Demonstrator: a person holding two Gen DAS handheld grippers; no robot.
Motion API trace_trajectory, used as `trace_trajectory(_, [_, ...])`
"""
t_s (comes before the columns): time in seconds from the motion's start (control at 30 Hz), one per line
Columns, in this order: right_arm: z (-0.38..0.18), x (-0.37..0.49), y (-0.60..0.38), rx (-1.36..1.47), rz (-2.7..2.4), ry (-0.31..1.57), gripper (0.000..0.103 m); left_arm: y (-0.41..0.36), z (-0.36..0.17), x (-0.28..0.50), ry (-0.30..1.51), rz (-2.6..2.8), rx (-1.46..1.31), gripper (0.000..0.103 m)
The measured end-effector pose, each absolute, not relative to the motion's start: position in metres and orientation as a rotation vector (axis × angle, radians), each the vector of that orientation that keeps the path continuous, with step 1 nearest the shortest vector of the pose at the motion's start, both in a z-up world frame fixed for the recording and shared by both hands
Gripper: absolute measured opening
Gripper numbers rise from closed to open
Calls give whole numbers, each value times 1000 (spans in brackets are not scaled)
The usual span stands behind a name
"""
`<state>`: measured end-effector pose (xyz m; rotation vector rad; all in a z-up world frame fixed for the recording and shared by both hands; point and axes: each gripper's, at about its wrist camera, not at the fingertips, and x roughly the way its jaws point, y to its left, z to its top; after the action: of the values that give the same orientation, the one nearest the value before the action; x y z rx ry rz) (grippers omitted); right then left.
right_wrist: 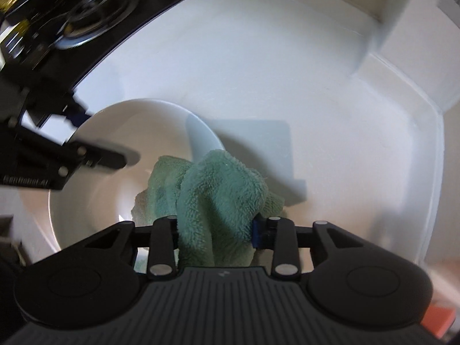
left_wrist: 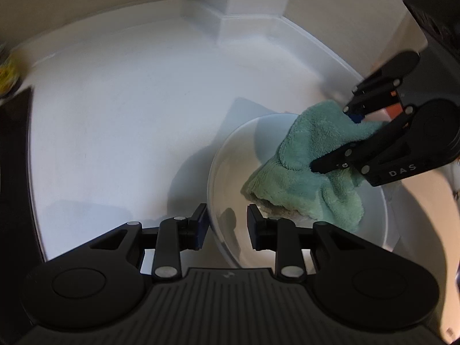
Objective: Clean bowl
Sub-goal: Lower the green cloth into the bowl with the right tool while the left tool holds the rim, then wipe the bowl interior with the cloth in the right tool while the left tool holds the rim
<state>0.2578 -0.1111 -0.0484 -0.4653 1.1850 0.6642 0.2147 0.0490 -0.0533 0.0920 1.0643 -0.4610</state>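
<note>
A white bowl [left_wrist: 230, 189] is seen standing on a white countertop [left_wrist: 120, 120], and it serves as the landmark for everything else. The left gripper [left_wrist: 227, 227] is set astride the bowl's near rim, one finger outside the wall and one inside; its jaws stand apart, and whether the pads press on the rim cannot be told. The right gripper [right_wrist: 215, 230] is clamped on a teal terry cloth [right_wrist: 218, 201], which is bunched between its pads and hangs down into the bowl. In the left wrist view the cloth [left_wrist: 310, 161] is seen draped from the far right rim down toward the bowl's floor, with the right gripper [left_wrist: 330, 141] above it at that rim. In the right wrist view the bowl [right_wrist: 97, 155] lies ahead and to the left of the cloth, and the left gripper [right_wrist: 100, 146] is seen, blurred, at its left rim. Beyond the bowl, at the upper left, a black hob [right_wrist: 95, 8] with a burner is set into the countertop [right_wrist: 287, 86].
</note>
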Motion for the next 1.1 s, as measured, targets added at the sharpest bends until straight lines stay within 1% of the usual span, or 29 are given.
trace_trajectory(0.1, [-48, 258, -110, -499, 705, 1180, 28, 40, -51, 227, 1070, -505, 186, 33])
trace_trajectory(0.17, [-48, 257, -109, -526, 725, 1174, 28, 34, -51, 232, 1080, -521, 246, 28])
trace_trajectory(0.23, [-47, 258, -110, -548, 738, 1172, 28, 31, -51, 235, 1084, -522, 301, 14])
trace_trajectory(0.4, [-47, 259, -114, -530, 730, 1173, 27, 37, -51, 236, 1101, -548, 310, 11])
trace_trajectory(0.6, [-50, 256, -117, -421, 633, 1188, 25, 47, -52, 231, 1095, -526, 248, 9])
trace_trajectory(0.77, [-51, 247, -131, -218, 474, 1198, 22, 55, -54, 222, 1090, -483, 180, 9])
trace_trajectory(1.0, [-55, 227, -142, -40, 295, 1188, 21, 60, -57, 217, 1076, -452, 121, 9])
trace_trajectory(1.1, [-61, 212, -155, 130, 223, 1218, 21, 57, -59, 217, 1070, -458, 122, 10])
